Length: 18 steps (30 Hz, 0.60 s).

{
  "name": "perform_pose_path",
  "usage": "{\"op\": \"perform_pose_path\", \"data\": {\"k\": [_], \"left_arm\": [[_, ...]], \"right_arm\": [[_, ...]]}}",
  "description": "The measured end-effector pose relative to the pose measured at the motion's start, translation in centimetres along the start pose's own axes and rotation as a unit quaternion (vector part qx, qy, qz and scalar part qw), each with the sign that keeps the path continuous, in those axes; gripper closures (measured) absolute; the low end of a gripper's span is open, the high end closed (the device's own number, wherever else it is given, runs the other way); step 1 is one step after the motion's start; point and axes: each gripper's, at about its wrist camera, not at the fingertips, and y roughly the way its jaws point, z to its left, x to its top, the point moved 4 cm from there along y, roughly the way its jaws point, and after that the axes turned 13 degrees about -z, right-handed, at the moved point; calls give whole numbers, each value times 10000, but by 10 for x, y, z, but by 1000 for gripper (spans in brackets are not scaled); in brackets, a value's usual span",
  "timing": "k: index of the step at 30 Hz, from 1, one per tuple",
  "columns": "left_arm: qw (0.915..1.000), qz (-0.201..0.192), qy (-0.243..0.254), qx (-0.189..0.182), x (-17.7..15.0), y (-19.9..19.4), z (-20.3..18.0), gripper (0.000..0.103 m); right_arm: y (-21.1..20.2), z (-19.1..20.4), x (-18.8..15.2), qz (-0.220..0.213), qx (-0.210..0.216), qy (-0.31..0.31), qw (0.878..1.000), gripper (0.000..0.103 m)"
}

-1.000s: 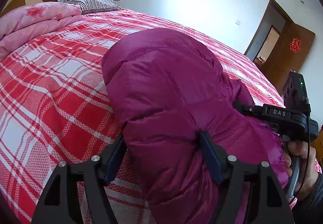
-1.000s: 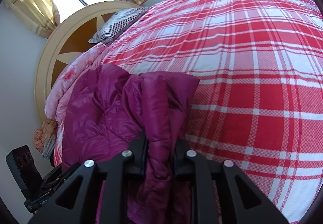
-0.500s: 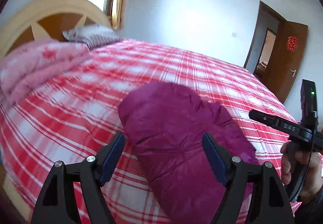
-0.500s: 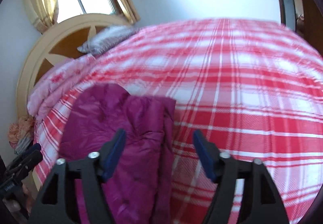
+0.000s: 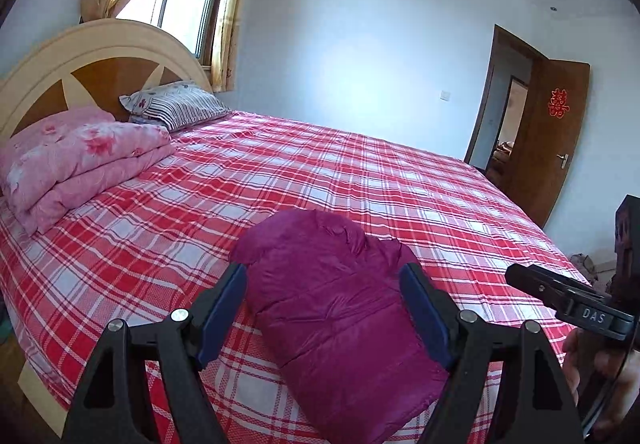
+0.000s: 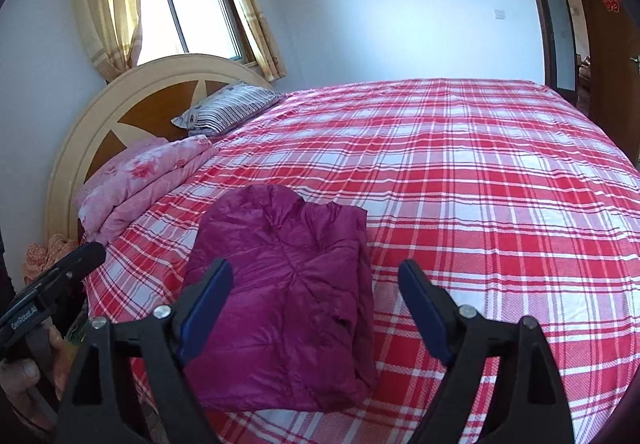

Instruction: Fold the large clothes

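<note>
A magenta puffer jacket (image 5: 332, 304) lies folded into a compact bundle on the red plaid bed (image 5: 360, 172), near its front edge. It also shows in the right wrist view (image 6: 288, 284). My left gripper (image 5: 326, 308) is open and empty, held above and back from the jacket. My right gripper (image 6: 316, 304) is open and empty too, raised above the jacket's right side. Each gripper's body shows at the edge of the other's view, the right one (image 5: 568, 304) and the left one (image 6: 44, 296).
A folded pink floral quilt (image 5: 76, 160) and a striped pillow (image 5: 176, 108) lie against the round headboard (image 5: 92, 60). A window with yellow curtains (image 6: 188, 8) is behind it. An open brown door (image 5: 560, 140) stands at the far right.
Both grippers let go of the jacket, opened and pulled up and back. The jacket now lies flat and folded on the bed.
</note>
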Motion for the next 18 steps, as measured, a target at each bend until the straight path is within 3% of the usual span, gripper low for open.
{"op": "perform_pose_path", "data": {"k": [18], "left_arm": [[9998, -142, 129, -19, 8, -10, -4, 23]], "right_arm": [[-34, 22, 7, -236, 0, -196, 9995, 10]]}}
